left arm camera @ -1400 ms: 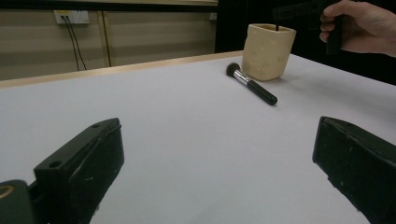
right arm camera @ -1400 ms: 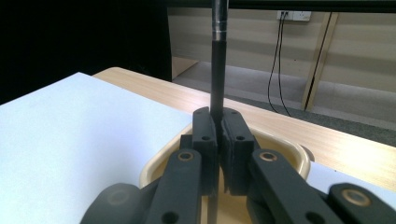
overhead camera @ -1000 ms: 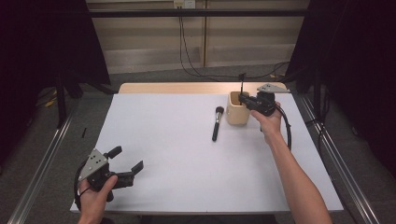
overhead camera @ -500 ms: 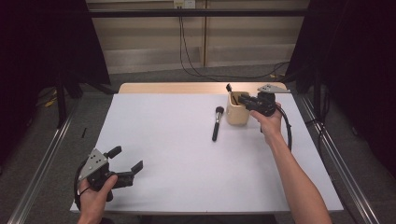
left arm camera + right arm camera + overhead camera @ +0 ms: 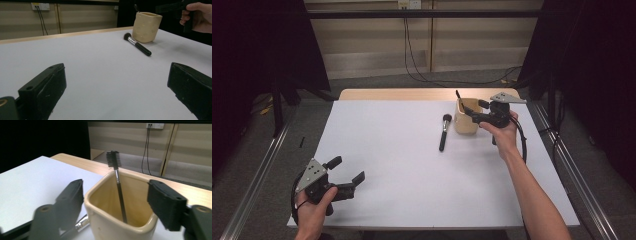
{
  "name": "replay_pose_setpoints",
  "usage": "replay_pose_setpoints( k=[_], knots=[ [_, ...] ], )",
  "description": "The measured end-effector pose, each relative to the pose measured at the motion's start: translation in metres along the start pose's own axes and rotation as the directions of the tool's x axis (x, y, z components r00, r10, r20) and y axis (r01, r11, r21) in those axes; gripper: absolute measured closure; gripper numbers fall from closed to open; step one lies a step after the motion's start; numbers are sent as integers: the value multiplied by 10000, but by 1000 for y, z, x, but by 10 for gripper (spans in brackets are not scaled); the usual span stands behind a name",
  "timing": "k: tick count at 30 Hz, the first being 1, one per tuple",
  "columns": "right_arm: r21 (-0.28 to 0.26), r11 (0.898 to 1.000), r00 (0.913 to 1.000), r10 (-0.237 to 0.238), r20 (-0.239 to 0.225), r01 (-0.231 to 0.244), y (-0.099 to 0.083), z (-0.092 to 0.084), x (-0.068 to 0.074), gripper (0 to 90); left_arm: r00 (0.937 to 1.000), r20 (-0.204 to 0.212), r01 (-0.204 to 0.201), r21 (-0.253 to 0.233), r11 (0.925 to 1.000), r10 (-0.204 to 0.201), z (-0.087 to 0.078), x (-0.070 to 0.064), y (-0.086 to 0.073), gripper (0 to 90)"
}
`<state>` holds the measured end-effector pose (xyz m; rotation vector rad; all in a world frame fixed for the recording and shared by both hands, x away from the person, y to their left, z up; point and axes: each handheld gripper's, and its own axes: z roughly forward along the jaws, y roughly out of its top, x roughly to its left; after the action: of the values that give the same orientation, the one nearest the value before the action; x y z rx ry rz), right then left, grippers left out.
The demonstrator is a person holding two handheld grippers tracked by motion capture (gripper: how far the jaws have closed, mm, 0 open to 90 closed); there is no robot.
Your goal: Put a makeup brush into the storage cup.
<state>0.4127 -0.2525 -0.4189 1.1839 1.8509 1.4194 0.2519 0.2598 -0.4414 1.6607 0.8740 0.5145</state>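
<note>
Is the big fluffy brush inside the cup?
No, the makeup brush lies flat on the white table beside the cream cup.

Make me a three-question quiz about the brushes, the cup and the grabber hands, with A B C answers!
1. Where is the thin spiky brush?
A. standing in the cream cup
B. lying on the white table
C. in the left gripper

2. How many brushes lie flat on the table?
A. none
B. one
C. three

3. How are the right gripper's jaws?
A. shut on the cup
B. shut on the spiky brush
C. open, just been opening, with nothing pinched

Answers: 1 A, its handle leans inside the cup. 2 B, just the black powder brush left of the cup. 3 C, the jaws stand apart, the spiky brush free between them.
</note>
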Motion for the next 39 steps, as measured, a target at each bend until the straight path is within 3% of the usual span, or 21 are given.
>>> replay_pose_setpoints(
  k=[2,9,14,39],
  knots=[
    [-30,10000,10000,-41,83,41,-1,-3,2,146,10000,-69,-27,12,10000,27,0,0,0,21],
    [-121,9999,9999,78,-65,-79,-4,-16,3,0,10000,-11,-60,-4,10000,60,0,-1,0,21],
    [-108,9997,9992,225,-316,-228,-8,-27,3,5,9999,14,-125,-19,9999,125,-1,-1,1,21],
    [-628,9975,9995,323,26,-320,-36,-89,21,9,9999,-95,-138,-12,9999,137,-6,2,3,29]
  ],
)
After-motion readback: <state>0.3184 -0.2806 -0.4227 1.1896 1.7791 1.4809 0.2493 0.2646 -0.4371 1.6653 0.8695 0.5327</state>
